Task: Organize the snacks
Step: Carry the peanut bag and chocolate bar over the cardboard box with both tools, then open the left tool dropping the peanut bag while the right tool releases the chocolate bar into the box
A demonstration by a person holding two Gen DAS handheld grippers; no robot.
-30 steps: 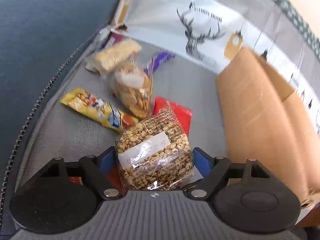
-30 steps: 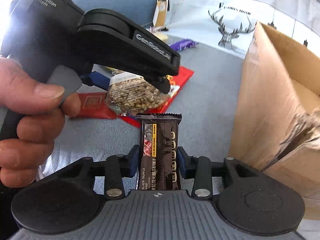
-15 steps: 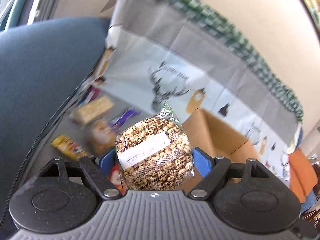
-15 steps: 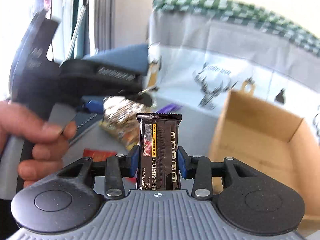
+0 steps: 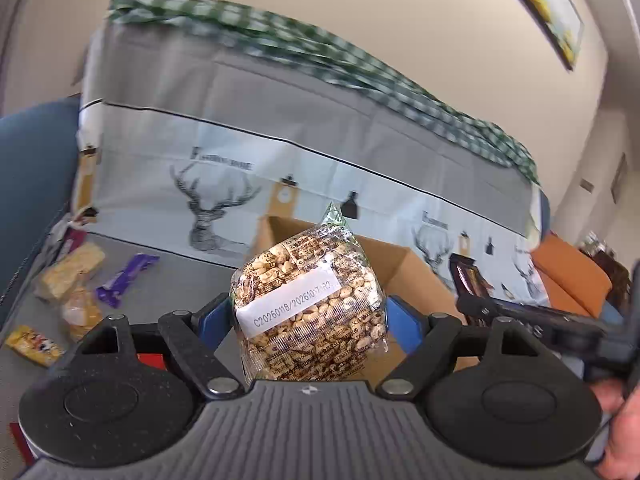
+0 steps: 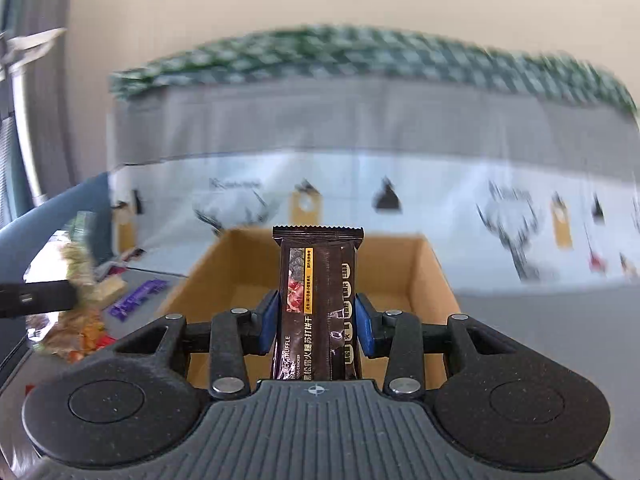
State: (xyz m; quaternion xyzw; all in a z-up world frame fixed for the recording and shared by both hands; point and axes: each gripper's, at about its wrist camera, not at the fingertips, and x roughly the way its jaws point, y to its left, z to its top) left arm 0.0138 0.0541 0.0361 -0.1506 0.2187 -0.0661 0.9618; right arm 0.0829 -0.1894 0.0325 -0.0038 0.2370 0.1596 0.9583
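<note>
A grey seat cushion backed by a deer-print cloth (image 5: 224,184) with a green checked cover on top fills the background, with a plain wall above. The bag of puffed grain (image 5: 308,308) sits clamped between the blue pads of the left gripper (image 5: 308,316), whose jaws stand wide around the bulky pack, its sealed tip pointing up and away from the gripper body. The dark cracker packet (image 6: 318,308) stands upright in the right gripper (image 6: 318,316), jaws narrow and pressing on its long sides. Directly ahead of and below both grippers lies the open cardboard box (image 6: 432,280) — the likely destination for both snacks. To do the drop well, I would bring each gripper over the box's opening, not its near rim, and lower before letting go, since the grain bag is soft and could catch on the wall or tip out. The right gripper (image 5: 480,308) shows just to the right of the left one, so releasing one at a time should avoid a knock. Off to the left of the left gripper, loose snacks lie on the cushion — a purple bar (image 5: 126,278), a pale biscuit pack (image 5: 70,270) and a yellow wrapper (image 5: 34,344) — not yet sorted.
</note>
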